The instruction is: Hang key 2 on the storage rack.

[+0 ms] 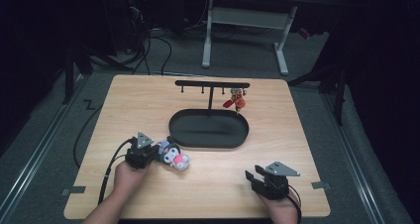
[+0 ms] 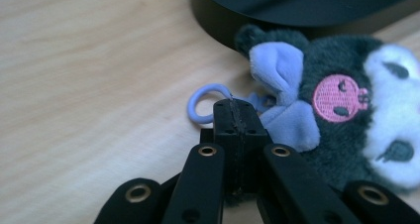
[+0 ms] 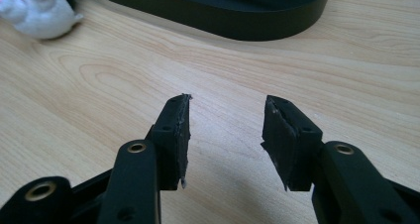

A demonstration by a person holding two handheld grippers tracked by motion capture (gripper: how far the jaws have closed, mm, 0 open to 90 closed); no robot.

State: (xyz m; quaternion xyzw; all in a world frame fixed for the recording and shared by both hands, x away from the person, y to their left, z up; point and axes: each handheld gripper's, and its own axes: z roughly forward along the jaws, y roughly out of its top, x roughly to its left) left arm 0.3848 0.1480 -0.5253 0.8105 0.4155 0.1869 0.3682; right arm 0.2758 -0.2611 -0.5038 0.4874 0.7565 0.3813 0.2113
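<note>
Both tools sit low in the frame: left tool (image 2: 237,110) pressed together at the plush's (image 2: 341,105) loop (image 2: 200,102), right tool (image 3: 225,135) spread over bare tabletop (image 3: 89,85).

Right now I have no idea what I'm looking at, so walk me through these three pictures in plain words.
A person sits at a wooden table and holds a hand-held claw in each hand. The wide picture is shot from above the table. The other two come from small cameras riding on each claw, looking along its two black jaws.

On the table stand a black oval tray and a black hook rack with a small red charm hanging from it.

The left claw is shut on the lavender strap by the loop of a dark plush toy lying beside the tray. The right claw is open and holds nothing.
</note>
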